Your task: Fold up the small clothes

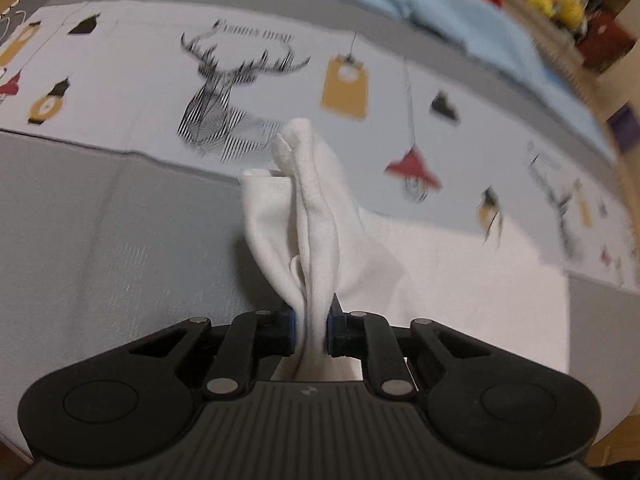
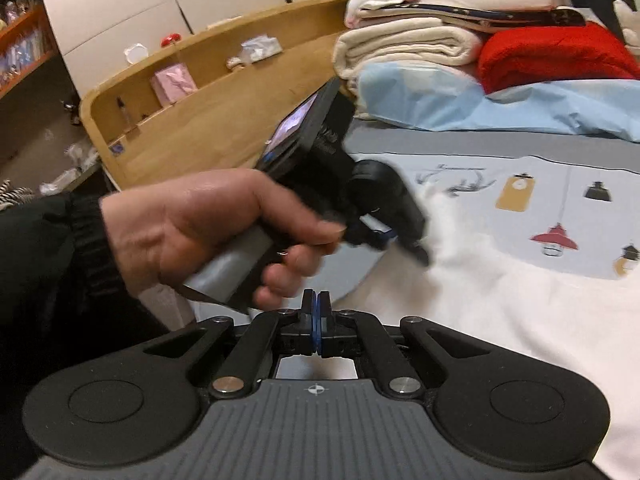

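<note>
— Where is the cloth now?

— It is white, and a bunched fold of it stands up from the left gripper toward twelve o'clock. The rest spreads flat on the bed cover toward four o'clock of that gripper.

— Is there room around it?

— Yes. At nine o'clock the cover is plain grey and free. At twelve o'clock is the printed band with a deer and lamps, then a blue sheet. In the right wrist view a pile of folded blankets sits at one o'clock, well apart, and the wooden bed edge runs at eleven o'clock.

— And the grippers?

— The left one is narrow; its blue pads press the fold from both sides, so it holds the cloth. The right gripper has its pads together, with nothing seen between them. Just beyond it a hand in a black sleeve grips the left tool.
</note>
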`<move>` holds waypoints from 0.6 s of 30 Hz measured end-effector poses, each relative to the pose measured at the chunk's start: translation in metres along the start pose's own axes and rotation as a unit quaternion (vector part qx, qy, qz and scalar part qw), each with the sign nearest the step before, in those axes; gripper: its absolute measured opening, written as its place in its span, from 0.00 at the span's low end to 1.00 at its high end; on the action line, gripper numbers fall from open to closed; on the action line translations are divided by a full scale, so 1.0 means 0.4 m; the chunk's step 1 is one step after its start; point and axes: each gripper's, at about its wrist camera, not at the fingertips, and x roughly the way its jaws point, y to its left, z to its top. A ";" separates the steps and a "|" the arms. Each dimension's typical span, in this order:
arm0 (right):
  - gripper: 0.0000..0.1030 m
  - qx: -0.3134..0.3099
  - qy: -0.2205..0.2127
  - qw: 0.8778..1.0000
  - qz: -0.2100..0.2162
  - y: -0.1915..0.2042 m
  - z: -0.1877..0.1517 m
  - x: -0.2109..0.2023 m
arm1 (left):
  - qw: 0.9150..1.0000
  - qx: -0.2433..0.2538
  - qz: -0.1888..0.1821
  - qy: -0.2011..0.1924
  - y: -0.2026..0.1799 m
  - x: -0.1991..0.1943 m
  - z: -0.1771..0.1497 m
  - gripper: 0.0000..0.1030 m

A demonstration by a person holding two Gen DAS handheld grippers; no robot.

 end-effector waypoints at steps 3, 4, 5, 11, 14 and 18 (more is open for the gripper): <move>0.00 0.005 0.023 0.998 -0.051 -0.037 -0.038 -0.013 | 1.000 0.016 -0.007 -0.010 -0.042 -0.013 0.004 0.14; 0.00 0.011 0.031 0.997 -0.072 -0.055 -0.049 -0.024 | 0.999 0.024 -0.019 -0.013 -0.069 -0.020 0.006 0.14; 0.00 0.017 0.040 0.994 -0.096 -0.075 -0.061 -0.039 | 0.999 0.036 -0.028 -0.015 -0.096 -0.022 0.002 0.13; 0.00 0.077 0.067 0.964 -0.245 -0.227 -0.113 -0.213 | 0.987 0.134 -0.090 -0.020 -0.367 -0.060 -0.048 0.13; 0.00 0.139 0.047 0.943 -0.299 -0.320 -0.133 -0.353 | 0.973 0.168 -0.156 -0.023 -0.543 -0.070 -0.101 0.15; 0.03 0.224 0.018 0.913 -0.341 -0.423 -0.159 -0.499 | 0.945 0.182 -0.268 -0.035 -0.664 -0.102 -0.142 0.44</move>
